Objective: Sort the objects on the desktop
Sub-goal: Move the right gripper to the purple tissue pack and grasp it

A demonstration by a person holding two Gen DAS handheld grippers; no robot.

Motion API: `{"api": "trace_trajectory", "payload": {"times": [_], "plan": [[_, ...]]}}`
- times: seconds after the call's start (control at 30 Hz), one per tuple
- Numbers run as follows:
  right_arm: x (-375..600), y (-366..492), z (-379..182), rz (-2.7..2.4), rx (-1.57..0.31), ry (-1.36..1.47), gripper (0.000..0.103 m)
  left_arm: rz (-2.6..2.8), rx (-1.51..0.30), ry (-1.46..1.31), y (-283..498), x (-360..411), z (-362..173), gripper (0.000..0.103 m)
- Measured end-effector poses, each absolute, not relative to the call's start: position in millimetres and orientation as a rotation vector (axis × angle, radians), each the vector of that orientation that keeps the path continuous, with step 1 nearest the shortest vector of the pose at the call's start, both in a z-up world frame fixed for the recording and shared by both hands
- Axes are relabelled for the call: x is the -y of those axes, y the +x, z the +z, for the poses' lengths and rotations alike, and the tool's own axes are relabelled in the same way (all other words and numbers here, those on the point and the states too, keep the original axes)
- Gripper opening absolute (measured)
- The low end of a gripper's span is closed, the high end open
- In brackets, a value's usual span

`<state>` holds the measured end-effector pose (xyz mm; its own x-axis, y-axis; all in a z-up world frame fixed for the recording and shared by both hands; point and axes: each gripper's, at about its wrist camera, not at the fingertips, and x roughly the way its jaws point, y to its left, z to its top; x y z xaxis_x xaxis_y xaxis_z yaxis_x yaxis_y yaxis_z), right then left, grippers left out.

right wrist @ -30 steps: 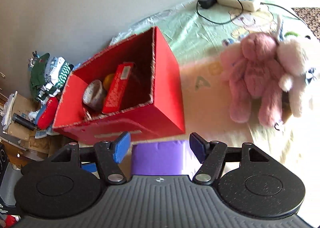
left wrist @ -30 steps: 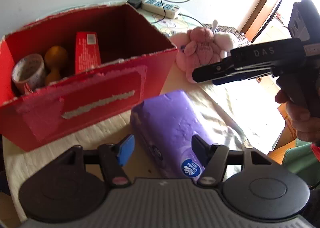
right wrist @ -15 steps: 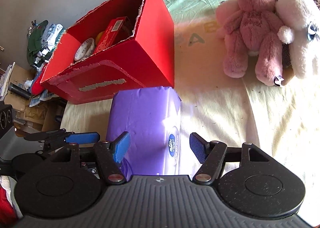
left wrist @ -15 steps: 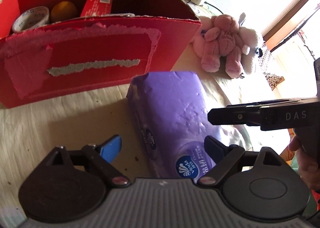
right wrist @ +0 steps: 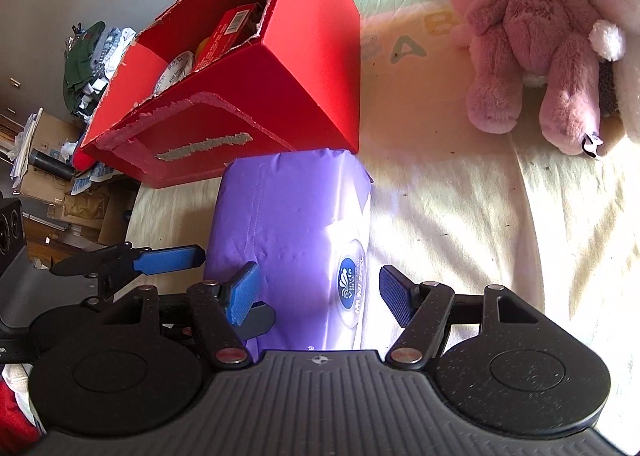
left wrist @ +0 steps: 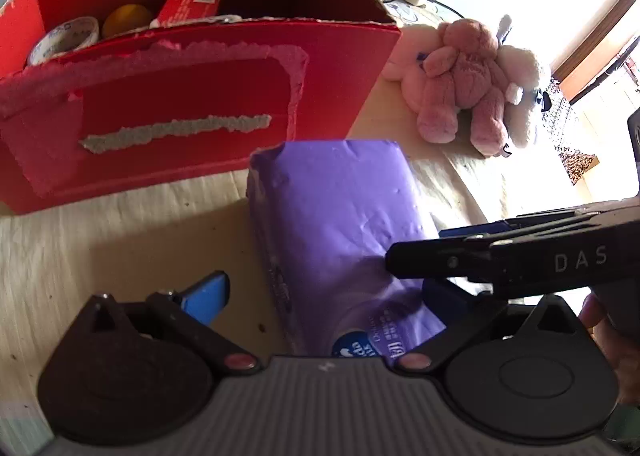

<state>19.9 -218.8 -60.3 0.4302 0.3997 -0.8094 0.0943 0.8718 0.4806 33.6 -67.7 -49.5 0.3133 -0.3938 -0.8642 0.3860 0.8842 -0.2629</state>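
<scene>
1. On the counter, just in front of the red box (left wrist: 192, 112), lies the purple tissue pack (right wrist: 296, 224).
2. My right hand-held gripper (right wrist: 318, 296) stands apart, straddling the pack's near end; my left hand-held gripper (left wrist: 320, 296) is likewise apart around it.
3. I'd judge it best to close squarely on the pack's sides, gently, since it is soft.
4. Its long axis points toward the box.
</scene>
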Motion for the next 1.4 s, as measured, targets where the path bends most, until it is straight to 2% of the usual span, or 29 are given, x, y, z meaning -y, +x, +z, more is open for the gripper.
{"api": "trace_trajectory", "payload": {"times": [0.1, 0.17, 0.5, 0.63, 1.2, 1.4], "plan": [[219.4, 20.3, -62.6, 0.208, -1.124, 0.492, 0.071, -0.509, -1.145, -0.002, 34.1, 71.8, -51.4, 0.103], [219.4, 20.3, -64.1, 0.209, -1.124, 0.482, 0.076, -0.509, -1.148, -0.005, 34.4, 73.9, -52.7, 0.103], [220.6, 20.2, -69.5, 0.248, -1.116, 0.500, 0.076, -0.533, -1.191, -0.079, 37.5, 79.8, -64.1, 0.103], [219.6, 23.5, -76.2, 0.275, -1.128, 0.546, 0.079, -0.539, -1.198, -0.054, 38.3, 86.0, -65.3, 0.103], [221.5, 27.8, -79.2, 0.320, -1.137, 0.572, 0.075, -0.570, -1.195, -0.043, 42.2, 83.7, -69.7, 0.102], [220.4, 31.9, -84.2, 0.306, -1.149, 0.604, 0.084, -0.580, -1.181, -0.027, 40.8, 84.6, -69.3, 0.102]]}}
